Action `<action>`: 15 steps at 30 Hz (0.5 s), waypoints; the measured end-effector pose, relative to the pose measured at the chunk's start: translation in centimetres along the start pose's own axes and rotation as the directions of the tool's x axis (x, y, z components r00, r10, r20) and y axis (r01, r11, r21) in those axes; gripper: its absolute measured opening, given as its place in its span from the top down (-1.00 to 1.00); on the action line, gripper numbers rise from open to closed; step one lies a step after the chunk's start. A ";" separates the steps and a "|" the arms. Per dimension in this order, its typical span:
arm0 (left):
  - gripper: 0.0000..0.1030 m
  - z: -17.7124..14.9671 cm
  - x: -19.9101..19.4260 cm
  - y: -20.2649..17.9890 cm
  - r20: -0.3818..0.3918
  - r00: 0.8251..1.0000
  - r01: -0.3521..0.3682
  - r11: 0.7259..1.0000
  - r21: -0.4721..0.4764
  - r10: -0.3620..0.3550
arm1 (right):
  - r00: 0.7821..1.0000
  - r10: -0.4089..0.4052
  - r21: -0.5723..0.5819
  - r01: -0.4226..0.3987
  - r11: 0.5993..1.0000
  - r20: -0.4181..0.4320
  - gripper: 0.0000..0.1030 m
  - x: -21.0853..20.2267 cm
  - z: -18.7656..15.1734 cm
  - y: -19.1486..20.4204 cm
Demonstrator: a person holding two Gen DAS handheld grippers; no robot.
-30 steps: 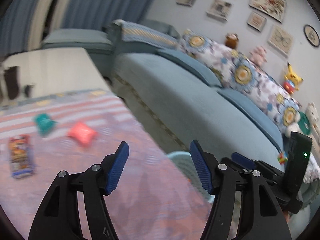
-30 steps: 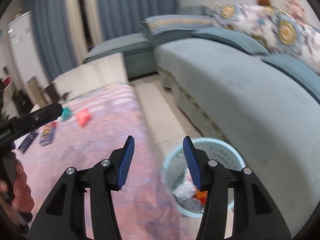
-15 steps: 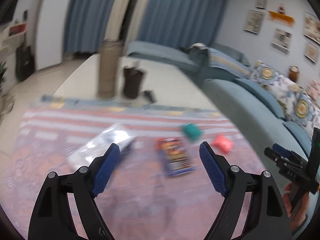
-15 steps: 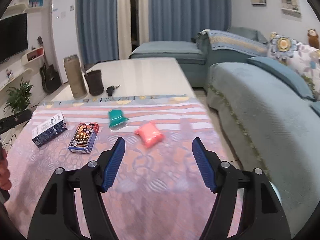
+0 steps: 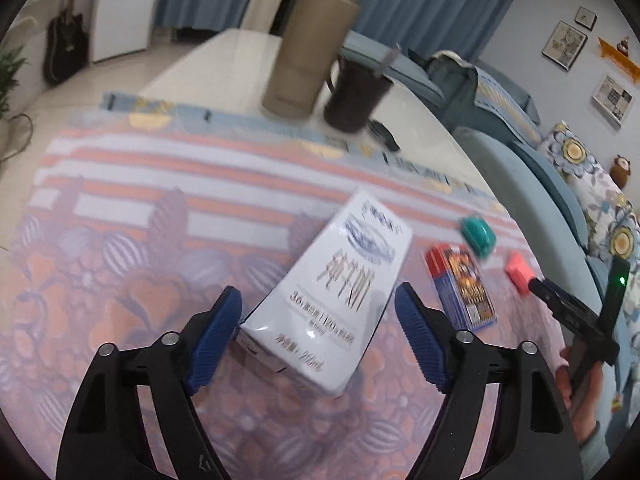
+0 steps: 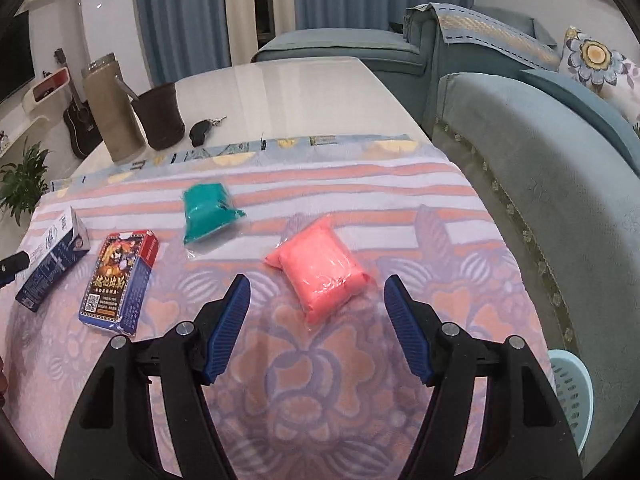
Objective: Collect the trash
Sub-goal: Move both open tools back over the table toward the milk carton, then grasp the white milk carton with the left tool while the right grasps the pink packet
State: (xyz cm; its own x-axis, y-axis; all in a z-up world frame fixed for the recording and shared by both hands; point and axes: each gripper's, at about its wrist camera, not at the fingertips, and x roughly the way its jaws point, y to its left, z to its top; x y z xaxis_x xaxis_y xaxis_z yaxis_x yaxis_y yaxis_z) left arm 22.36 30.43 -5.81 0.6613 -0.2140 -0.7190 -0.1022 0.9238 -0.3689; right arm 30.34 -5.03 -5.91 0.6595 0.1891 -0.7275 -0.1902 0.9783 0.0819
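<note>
— What's on the bench (image 6: pixel 304 80) right now, biggest first?

— I see a patterned cloth (image 6: pixel 320 360) covering its near half. Past the cloth's far edge stand a tan canister (image 6: pixel 112 108) and a dark cup (image 6: pixel 160 116), touching or nearly so, with a key fob (image 6: pixel 202 130) just beside the cup. A pale blue basket (image 6: pixel 570 390) sits on the floor off the bench's right edge, beside the sofa (image 6: pixel 540 168).

— And the trash?

— Four pieces on the cloth. The white milk carton (image 5: pixel 332 296) lies flat toward the left edge. Next to it is a red-and-blue box (image 6: pixel 120 280), then a pink packet (image 6: pixel 320 268) nearer the middle, and a teal packet (image 6: pixel 208 212) behind those two.

— Your left gripper (image 5: pixel 318 328)?

— My fingers are spread wide on either side of the carton's near end; I can't tell whether the left pad touches it.

— Right gripper (image 6: pixel 318 320)?

— Fingers wide apart, empty, the pink packet just ahead between them.
</note>
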 end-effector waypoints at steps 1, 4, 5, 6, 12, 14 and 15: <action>-0.42 -0.3 0.0 -0.3 -0.008 1.000 0.017 1.000 0.003 -0.017 | 1.000 0.000 -0.013 0.000 1.000 0.004 -0.19 -0.1 -0.1 0.3; -0.42 -1.7 -0.6 -1.8 -0.039 0.997 0.073 0.996 0.040 -0.072 | 1.000 0.006 -0.051 -0.006 0.999 0.002 0.04 0.0 -0.3 1.1; -0.43 -2.0 -0.6 -2.6 -0.047 0.997 0.070 0.995 0.064 -0.067 | 1.000 0.004 -0.063 -0.004 0.998 0.004 0.05 0.0 -0.3 1.3; -0.46 -2.2 -0.6 -3.1 -0.048 0.998 0.051 0.995 0.084 -0.047 | 1.000 0.002 -0.071 -0.001 0.997 0.008 0.05 -0.1 -0.4 1.5; -0.47 -0.8 2.0 -5.7 -0.054 0.981 -0.175 0.969 0.176 0.187 | 0.998 0.036 -0.053 -0.034 0.998 0.041 0.05 -0.8 -0.3 1.0; -0.47 -0.7 2.9 -6.4 -0.039 0.964 -0.249 0.948 0.201 0.262 | 0.998 0.058 -0.022 -0.058 0.998 0.029 0.05 -0.8 -0.1 0.2; -0.47 -0.8 3.3 -6.6 -0.043 0.962 -0.256 0.945 0.204 0.270 | 0.997 0.068 -0.006 -0.068 0.998 0.021 0.05 -0.7 0.0 -0.2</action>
State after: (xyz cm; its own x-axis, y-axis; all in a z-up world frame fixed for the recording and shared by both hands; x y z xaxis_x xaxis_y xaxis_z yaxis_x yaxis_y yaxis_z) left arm 24.60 23.40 -6.20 0.5766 0.0303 -0.8164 -0.1148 0.9924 -0.0443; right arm 29.92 -5.39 -5.39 0.6601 0.2571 -0.7058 -0.2391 0.9626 0.1271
